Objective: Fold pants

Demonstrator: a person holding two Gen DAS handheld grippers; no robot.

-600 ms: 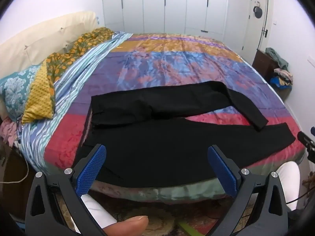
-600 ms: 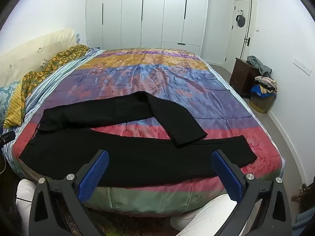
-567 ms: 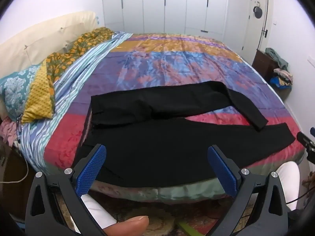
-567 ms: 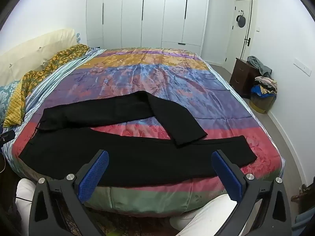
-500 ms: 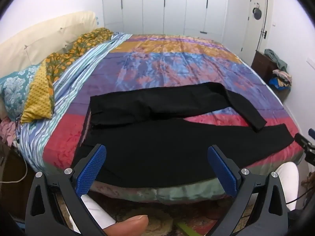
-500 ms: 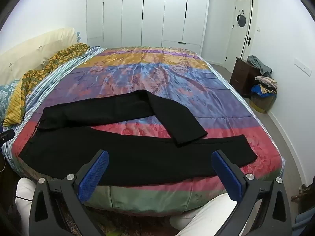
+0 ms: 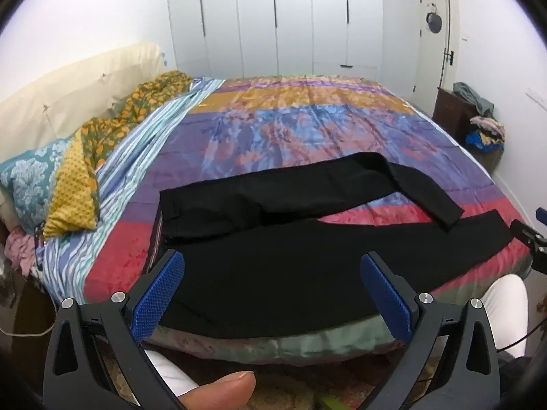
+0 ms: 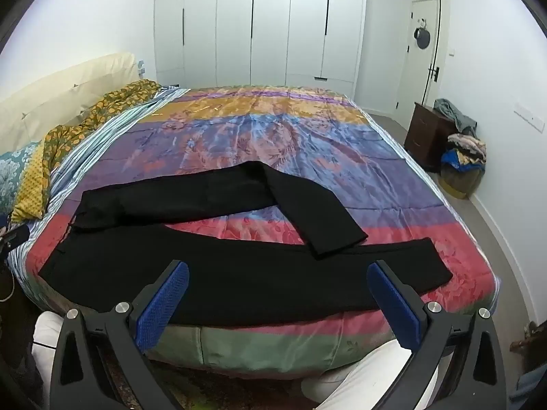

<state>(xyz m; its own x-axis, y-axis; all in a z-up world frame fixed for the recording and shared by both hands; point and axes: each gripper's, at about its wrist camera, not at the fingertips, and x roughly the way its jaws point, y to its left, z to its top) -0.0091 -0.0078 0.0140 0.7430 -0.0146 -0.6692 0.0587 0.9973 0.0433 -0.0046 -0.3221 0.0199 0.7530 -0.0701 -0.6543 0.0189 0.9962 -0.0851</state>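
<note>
The black pants (image 7: pixel 294 273) lie spread on the bed (image 7: pixel 307 130), waist at the left near the pillows (image 7: pixel 51 184). The near leg runs straight along the near edge of the mattress, while the far leg (image 8: pixel 307 205) bends partway and doubles back, its cuff lying on the near leg. Both the left tongs (image 7: pixel 271 292) and the right tongs (image 8: pixel 278 299) hang spread wide in front of the bed, holding nothing and touching no cloth.

The worry, to my eye, is that crooked far leg: fold from here without straightening it and the bend gets trapped as a lump. The bedspread (image 8: pixel 273 126) looks slick and shiny, so a tug on one cuff may drag the whole garment toward the near edge and off. A deep pinch could also catch the cover along with the pants.
</note>
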